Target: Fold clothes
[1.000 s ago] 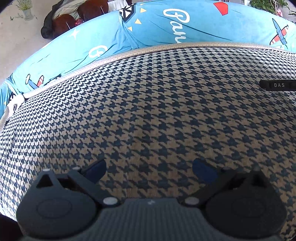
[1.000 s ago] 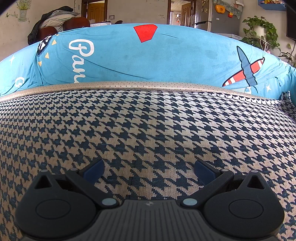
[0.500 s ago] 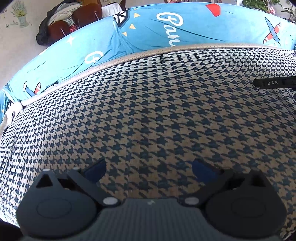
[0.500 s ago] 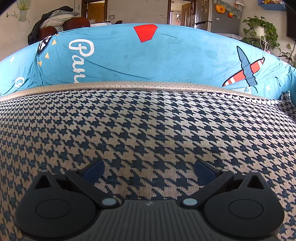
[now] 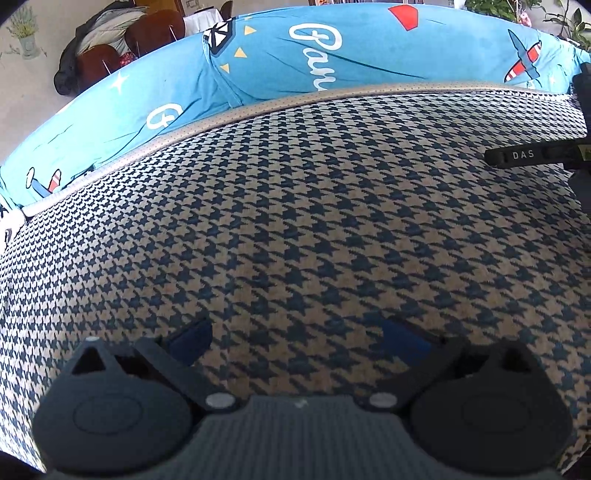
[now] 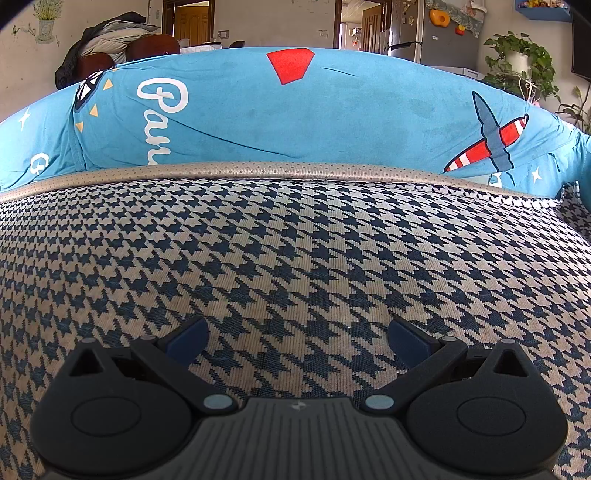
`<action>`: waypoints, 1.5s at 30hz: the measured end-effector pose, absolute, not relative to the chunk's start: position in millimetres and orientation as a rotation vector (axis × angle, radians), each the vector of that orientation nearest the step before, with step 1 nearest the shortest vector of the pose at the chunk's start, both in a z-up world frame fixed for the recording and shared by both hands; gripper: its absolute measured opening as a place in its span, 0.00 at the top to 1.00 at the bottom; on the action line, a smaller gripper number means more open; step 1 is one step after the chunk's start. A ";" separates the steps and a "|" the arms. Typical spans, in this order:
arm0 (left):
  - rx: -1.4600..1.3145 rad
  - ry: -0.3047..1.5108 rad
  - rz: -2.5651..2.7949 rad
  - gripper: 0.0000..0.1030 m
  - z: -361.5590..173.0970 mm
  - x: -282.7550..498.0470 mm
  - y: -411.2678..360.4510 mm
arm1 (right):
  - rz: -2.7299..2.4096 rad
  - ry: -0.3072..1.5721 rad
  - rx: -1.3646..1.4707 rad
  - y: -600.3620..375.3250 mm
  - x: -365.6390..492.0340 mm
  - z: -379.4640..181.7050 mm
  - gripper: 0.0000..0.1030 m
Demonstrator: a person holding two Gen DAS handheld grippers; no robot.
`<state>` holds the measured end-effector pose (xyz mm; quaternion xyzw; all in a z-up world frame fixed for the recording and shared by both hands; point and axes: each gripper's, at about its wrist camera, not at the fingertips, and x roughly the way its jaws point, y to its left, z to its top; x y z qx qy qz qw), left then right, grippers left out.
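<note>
Both the left gripper (image 5: 297,334) and right gripper (image 6: 297,336) hover spread and empty over the navy-and-beige houndstooth woven cloth (image 6: 295,258), its beige dotted hem (image 6: 295,170) lying crosswise ahead

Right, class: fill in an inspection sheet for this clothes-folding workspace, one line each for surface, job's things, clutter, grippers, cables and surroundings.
Surface: blue printed sheet beneath the garment.
Job's things: houndstooth garment spread flat, its tan perforated hem at the far edge.
Clutter: nothing seen.
Grippers: left gripper and right gripper both open, over the garment, holding nothing.
Cables: nothing seen.
Surroundings: potted plant, fridge, coat heaped over chairs, open doorway.
</note>
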<state>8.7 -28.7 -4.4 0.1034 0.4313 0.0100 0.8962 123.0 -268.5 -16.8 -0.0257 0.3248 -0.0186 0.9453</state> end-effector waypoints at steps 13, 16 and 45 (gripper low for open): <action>0.175 0.881 0.051 0.00 -3.0 -10.0 -22.6 | -0.038 0.661 -0.052 -268.9 123.4 -16.2 0.00; 0.172 0.877 0.032 0.00 3.3 -14.7 -9.5 | -0.038 0.661 -0.052 -269.3 124.1 -16.1 0.00; 0.203 0.867 0.010 0.00 12.4 -23.0 -9.5 | -0.039 0.661 -0.053 -267.8 123.4 -16.3 0.00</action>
